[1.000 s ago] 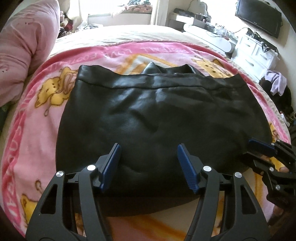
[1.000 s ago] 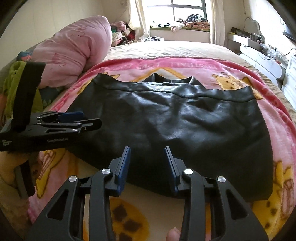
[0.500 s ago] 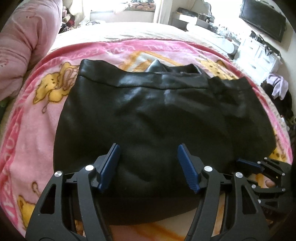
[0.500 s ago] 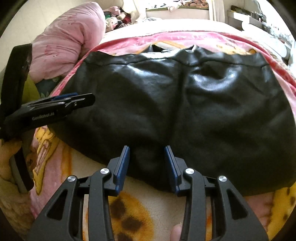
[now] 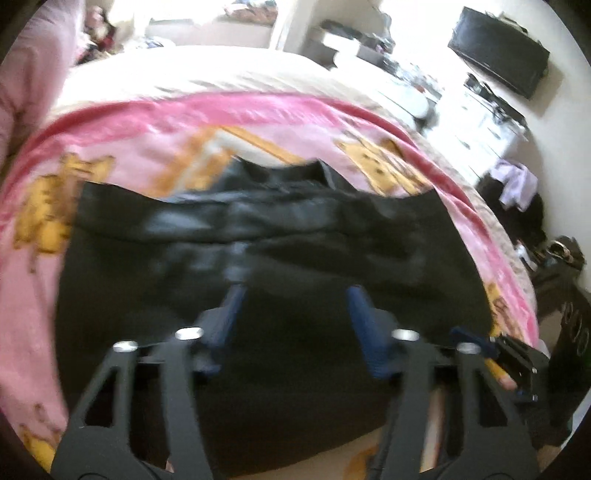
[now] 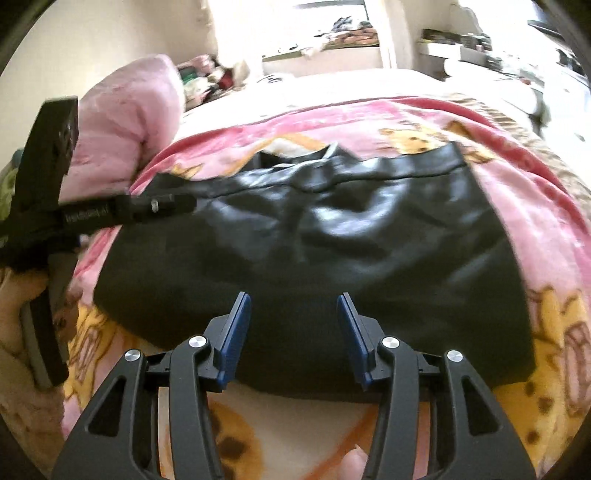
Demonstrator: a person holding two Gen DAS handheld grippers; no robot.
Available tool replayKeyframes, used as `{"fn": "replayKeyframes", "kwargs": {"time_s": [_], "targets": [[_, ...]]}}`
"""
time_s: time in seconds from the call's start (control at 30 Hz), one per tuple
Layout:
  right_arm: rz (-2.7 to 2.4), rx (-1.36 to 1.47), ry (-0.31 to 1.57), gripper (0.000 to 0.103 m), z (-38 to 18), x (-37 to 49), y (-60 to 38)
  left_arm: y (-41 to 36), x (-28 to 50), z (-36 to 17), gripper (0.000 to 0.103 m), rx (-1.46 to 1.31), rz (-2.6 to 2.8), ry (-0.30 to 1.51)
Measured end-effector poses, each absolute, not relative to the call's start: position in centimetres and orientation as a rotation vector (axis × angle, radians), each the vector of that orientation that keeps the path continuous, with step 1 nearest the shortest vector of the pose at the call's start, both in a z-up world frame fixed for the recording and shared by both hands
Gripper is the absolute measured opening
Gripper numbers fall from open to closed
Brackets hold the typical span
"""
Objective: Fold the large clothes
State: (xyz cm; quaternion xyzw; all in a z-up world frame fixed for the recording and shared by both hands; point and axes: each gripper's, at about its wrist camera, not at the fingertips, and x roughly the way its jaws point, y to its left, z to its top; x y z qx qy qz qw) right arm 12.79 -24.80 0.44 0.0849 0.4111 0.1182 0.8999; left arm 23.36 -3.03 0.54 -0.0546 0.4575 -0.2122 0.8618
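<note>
A black leather-look garment [image 5: 280, 258] lies folded on a pink cartoon blanket [image 5: 155, 129]; it also shows in the right wrist view [image 6: 332, 236]. My left gripper [image 5: 295, 295] is open, its blue pads over the garment's near part. My right gripper [image 6: 293, 301] is open over the garment's near edge, empty. The left gripper also shows from the side in the right wrist view [image 6: 162, 205], above the garment's left edge. The right gripper shows at the lower right of the left wrist view [image 5: 476, 339]. The left wrist view is blurred.
A pink duvet [image 6: 125, 122] is heaped at the bed's left. White drawers [image 5: 487, 125], a dark screen [image 5: 498, 66] and clothes [image 5: 517, 181] stand to the right of the bed. A window sill with clutter [image 6: 332, 33] is at the far end.
Both grippers have pulled back and tilted up from the garment. The right gripper's jaws have opened wider. The garment's top edge is more rumpled than a second ago.
</note>
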Motion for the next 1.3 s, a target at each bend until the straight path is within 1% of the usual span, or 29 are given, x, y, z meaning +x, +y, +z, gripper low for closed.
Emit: {"fn": "replayKeyframes", "kwargs": {"time_s": [0.03, 0.07, 0.23, 0.5, 0.63, 0.67, 0.7, 0.73, 0.8, 0.83, 0.87, 0.9, 0.93, 1.0, 1.1, 1.2, 1.3], "targets": [[0.232, 0.189, 0.844, 0.047, 0.6, 12.9, -25.3, -3.9, 23.6, 0.2, 0.025, -0.105, -0.465, 0.975], [0.208, 0.213, 0.832, 0.047, 0.8, 12.8, -26.3, -4.8, 23.7, -0.1, 0.020, -0.092, -0.487, 0.985], [0.150, 0.274, 0.827, 0.047, 0.6, 13.1, -28.9, -7.6, 25.0, -1.5, 0.019, -0.055, -0.513, 1.010], [0.089, 0.281, 0.910, 0.047, -1.5, 14.0, -29.9, -8.2, 29.7, -3.5, 0.019, -0.046, -0.417, 1.054], [0.066, 0.240, 0.951, 0.047, -2.5, 14.8, -29.4, -7.3, 30.9, -5.3, 0.011, -0.095, -0.418, 1.067], [0.062, 0.225, 0.956, 0.048, -2.6, 14.9, -29.2, -7.2, 30.8, -5.4, 0.011, -0.097, -0.421, 1.060], [0.063, 0.221, 0.955, 0.049, -2.6, 14.9, -29.1, -6.9, 30.7, -5.4, 0.011, -0.111, -0.428, 1.053], [0.077, 0.224, 0.944, 0.053, -2.4, 14.7, -29.1, -6.8, 30.6, -5.2, 0.011, -0.118, -0.435, 1.049], [0.095, 0.231, 0.904, 0.056, -1.4, 14.5, -29.1, -6.2, 30.2, -4.4, 0.011, -0.133, -0.444, 1.046], [0.103, 0.229, 0.879, 0.056, -0.9, 14.5, -29.1, -5.7, 29.9, -3.8, 0.016, -0.136, -0.431, 1.037], [0.120, 0.220, 0.841, 0.056, 0.1, 14.9, -29.1, -5.2, 29.6, -3.0, 0.035, -0.129, -0.411, 1.014], [0.123, 0.212, 0.827, 0.056, 0.6, 15.3, -29.0, -4.8, 29.3, -2.6, 0.044, -0.117, -0.396, 0.997], [0.122, 0.198, 0.819, 0.056, 1.1, 16.1, -28.8, -4.3, 29.1, -2.1, 0.049, -0.092, -0.361, 0.975], [0.132, 0.166, 0.817, 0.056, 1.6, 18.4, -28.2, -3.2, 29.1, -1.7, 0.049, -0.069, -0.311, 0.957], [0.132, 0.121, 0.855, 0.056, 1.1, 22.1, -27.3, -1.3, 30.1, -2.7, 0.050, -0.082, -0.258, 0.994], [0.052, 0.042, 0.936, 0.056, -0.7, 25.6, -26.9, 0.1, 30.5, -3.5, 0.047, -0.061, -0.231, 0.998], [-0.016, 0.023, 1.001, 0.055, -2.9, 27.5, -28.1, 1.4, 30.8, -4.1, 0.037, -0.060, -0.245, 1.000]]}}
